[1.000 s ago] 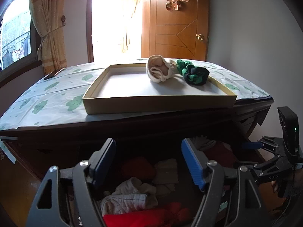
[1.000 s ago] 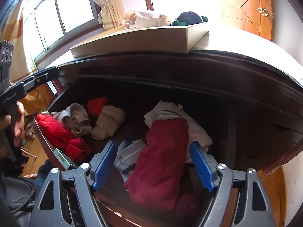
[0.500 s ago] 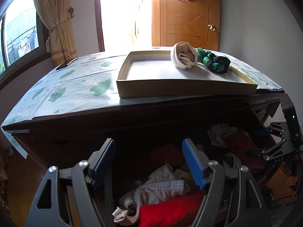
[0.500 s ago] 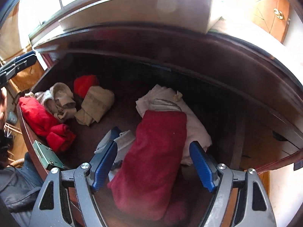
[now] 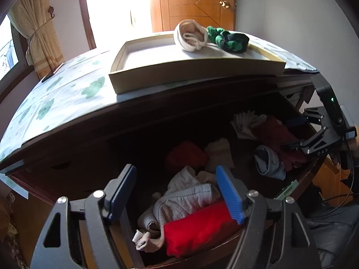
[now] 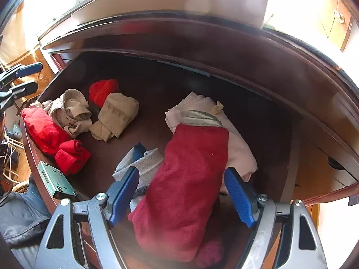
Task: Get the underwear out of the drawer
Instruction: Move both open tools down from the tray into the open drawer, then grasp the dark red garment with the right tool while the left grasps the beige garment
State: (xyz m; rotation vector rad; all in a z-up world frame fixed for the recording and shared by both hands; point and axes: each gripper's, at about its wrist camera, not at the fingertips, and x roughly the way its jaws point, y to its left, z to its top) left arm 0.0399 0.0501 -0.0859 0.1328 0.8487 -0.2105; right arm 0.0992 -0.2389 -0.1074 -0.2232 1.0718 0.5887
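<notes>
- The dark wooden drawer (image 6: 157,103) stands pulled out below you, with underwear lying loose inside it.
- The shallow cardboard tray (image 5: 193,71) sits on the dresser top, holding a cream roll (image 5: 190,35) and a green-black roll (image 5: 231,40).
- Your right gripper (image 6: 181,192) hangs with jaws apart, straddling the dark red underwear (image 6: 186,179) without pressing it.
- Your left gripper (image 5: 177,192) is spread over the pale dotted underwear (image 5: 188,195) and a bright red piece (image 5: 197,231), gripping neither.
</notes>
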